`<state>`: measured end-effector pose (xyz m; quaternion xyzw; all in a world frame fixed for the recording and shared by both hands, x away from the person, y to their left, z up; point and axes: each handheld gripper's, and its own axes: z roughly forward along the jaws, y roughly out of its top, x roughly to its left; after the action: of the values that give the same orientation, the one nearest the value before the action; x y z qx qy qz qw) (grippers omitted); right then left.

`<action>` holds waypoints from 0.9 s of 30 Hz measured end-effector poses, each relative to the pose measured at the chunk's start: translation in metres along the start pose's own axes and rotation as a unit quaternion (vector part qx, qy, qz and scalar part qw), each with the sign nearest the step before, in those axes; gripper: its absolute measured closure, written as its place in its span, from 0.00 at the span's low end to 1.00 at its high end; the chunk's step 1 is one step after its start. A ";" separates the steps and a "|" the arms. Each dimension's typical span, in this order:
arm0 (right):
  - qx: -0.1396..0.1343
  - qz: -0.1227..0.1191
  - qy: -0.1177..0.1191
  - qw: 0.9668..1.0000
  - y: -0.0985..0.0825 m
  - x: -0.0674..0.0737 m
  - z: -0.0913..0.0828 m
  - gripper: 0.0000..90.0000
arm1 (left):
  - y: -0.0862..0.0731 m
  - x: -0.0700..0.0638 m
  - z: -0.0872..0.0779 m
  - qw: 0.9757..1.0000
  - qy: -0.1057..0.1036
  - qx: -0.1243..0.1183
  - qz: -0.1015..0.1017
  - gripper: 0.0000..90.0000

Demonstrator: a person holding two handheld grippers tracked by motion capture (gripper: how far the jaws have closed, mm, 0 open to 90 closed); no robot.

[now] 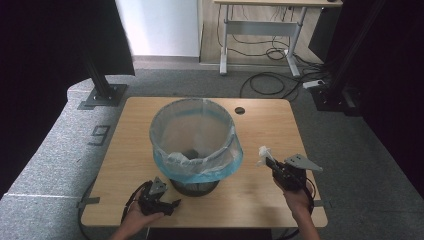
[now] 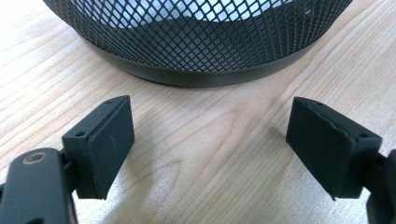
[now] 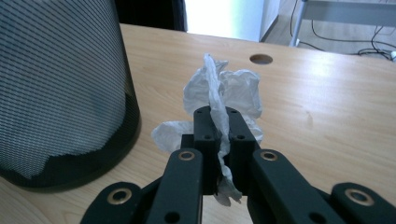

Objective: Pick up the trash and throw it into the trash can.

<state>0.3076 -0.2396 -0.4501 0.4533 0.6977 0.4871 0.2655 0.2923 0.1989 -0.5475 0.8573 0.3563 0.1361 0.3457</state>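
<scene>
A black mesh waste bin [image 1: 195, 145] with a pale blue plastic liner stands in the middle of the wooden table [image 1: 260, 127]. My right gripper [image 3: 217, 122] is shut on a crumpled white tissue [image 3: 223, 88] and holds it above the table, to the right of the bin [image 3: 60, 88]. In the high view the right gripper [image 1: 270, 162] and the tissue [image 1: 263, 153] hang near the table's right front. My left gripper [image 1: 167, 204] rests low at the front left, open, with bare wood between its pads [image 2: 108, 144], facing the bin's base [image 2: 205, 70].
A round cable hole [image 1: 240, 110] lies in the table's far right part. Beyond the table are grey carpet, cables on the floor [image 1: 270, 82], a desk frame [image 1: 260, 30] and black stands [image 1: 102, 90] at both sides.
</scene>
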 end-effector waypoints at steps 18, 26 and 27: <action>-0.038 -0.005 0.016 0.999 0.023 0.006 -0.016 0.95 | 0.000 0.000 0.000 1.000 0.000 0.000 0.000 0.17; -0.059 -0.009 0.020 0.998 0.035 0.010 -0.021 0.95 | 0.000 0.000 0.000 1.000 0.000 0.000 0.000 0.17; -0.060 -0.010 0.020 0.998 0.036 0.010 -0.021 0.95 | 0.000 0.000 0.000 1.000 0.000 0.000 0.000 0.17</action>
<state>0.2990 -0.2359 -0.4083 0.4196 0.6768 0.5346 0.2830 0.2922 0.1989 -0.5475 0.8574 0.3563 0.1360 0.3456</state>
